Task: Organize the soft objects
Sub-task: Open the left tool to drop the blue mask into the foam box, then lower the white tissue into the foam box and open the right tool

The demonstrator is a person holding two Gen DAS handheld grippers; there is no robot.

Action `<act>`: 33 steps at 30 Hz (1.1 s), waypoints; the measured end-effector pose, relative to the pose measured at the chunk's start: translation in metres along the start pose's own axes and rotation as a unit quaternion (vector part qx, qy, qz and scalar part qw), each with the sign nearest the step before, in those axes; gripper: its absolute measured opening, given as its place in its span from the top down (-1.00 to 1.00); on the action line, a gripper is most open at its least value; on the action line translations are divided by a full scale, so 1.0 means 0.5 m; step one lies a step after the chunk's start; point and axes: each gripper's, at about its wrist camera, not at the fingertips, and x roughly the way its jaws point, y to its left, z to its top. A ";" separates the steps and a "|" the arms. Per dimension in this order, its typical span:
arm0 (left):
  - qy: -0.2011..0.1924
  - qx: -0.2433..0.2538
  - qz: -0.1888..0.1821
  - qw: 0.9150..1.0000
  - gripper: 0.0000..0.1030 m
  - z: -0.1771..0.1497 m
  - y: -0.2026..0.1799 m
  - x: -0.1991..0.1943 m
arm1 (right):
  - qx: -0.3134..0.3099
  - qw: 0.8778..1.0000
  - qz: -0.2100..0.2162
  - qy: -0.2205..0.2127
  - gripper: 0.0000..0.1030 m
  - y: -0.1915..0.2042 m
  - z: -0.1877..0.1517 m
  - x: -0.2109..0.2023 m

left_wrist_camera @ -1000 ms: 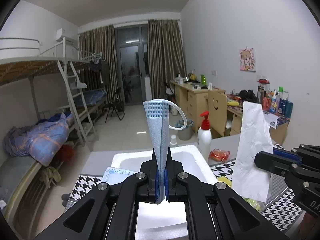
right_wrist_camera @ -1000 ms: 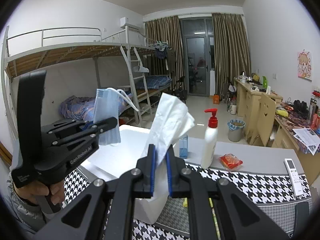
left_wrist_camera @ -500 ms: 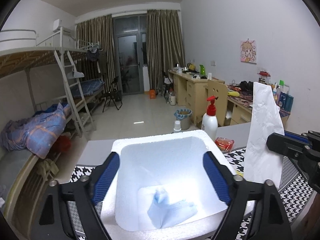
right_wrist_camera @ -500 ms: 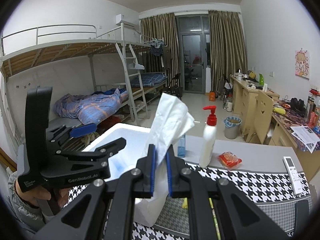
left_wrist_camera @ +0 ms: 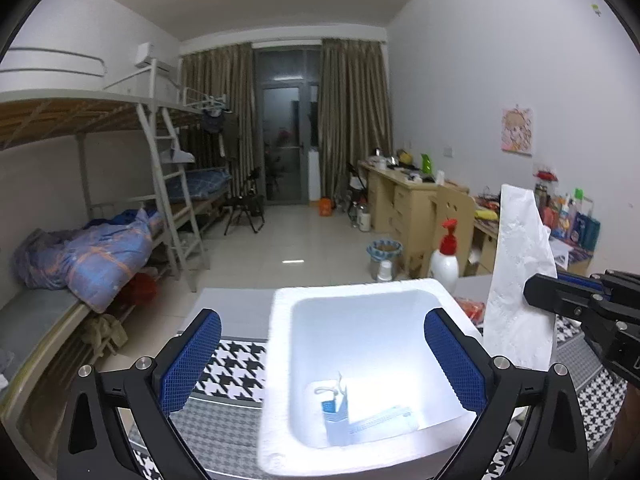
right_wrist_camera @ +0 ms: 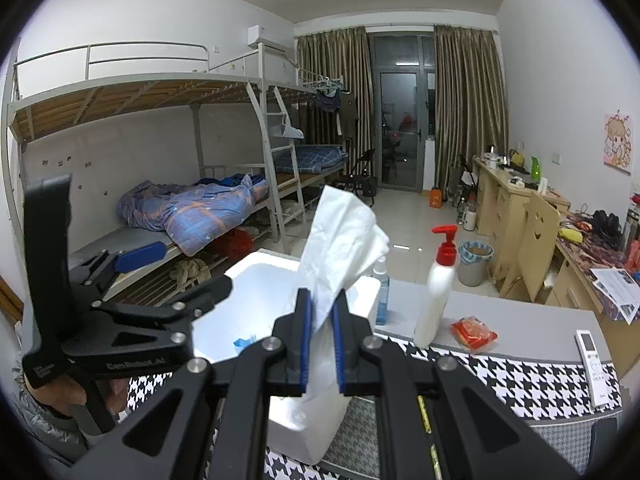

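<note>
L gripper [left_wrist_camera: 322,354] released, jaws now wide | face mask [left_wrist_camera: 360,416] dropped into foam box [left_wrist_camera: 280,360], lower centre frame | R gripper [right_wrist_camera: 320,344] clamps tissue [right_wrist_camera: 340,240], centre | tissue likely next.

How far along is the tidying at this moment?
Done: one blue mask lies inside the white foam box, and the left gripper is open and empty above it. In hand: the right gripper is shut on a white tissue, held upright beside the box, not yet over it. Left: getting the tissue into the box. Whether other soft items remain cannot be told.
</note>
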 end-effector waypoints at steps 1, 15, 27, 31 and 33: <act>-0.001 -0.001 0.002 1.000 -0.98 0.000 0.004 -0.002 | -0.002 1.000 0.002 0.001 0.74 0.003 0.001 0.002; -0.015 -0.014 0.036 0.999 -0.98 -0.009 0.048 -0.024 | -0.013 1.000 0.024 0.015 0.74 0.027 0.012 0.047; -0.014 -0.024 0.056 0.998 -0.98 -0.026 0.063 -0.034 | -0.019 0.998 0.041 0.040 0.61 0.048 0.012 0.087; -0.018 -0.027 0.056 0.998 -0.98 -0.031 0.065 -0.041 | -0.012 0.998 0.037 0.041 0.13 0.046 0.004 0.095; -0.018 -0.031 0.057 0.998 -0.98 -0.033 0.068 -0.043 | -0.011 0.998 0.043 0.043 -0.24 0.051 0.004 0.098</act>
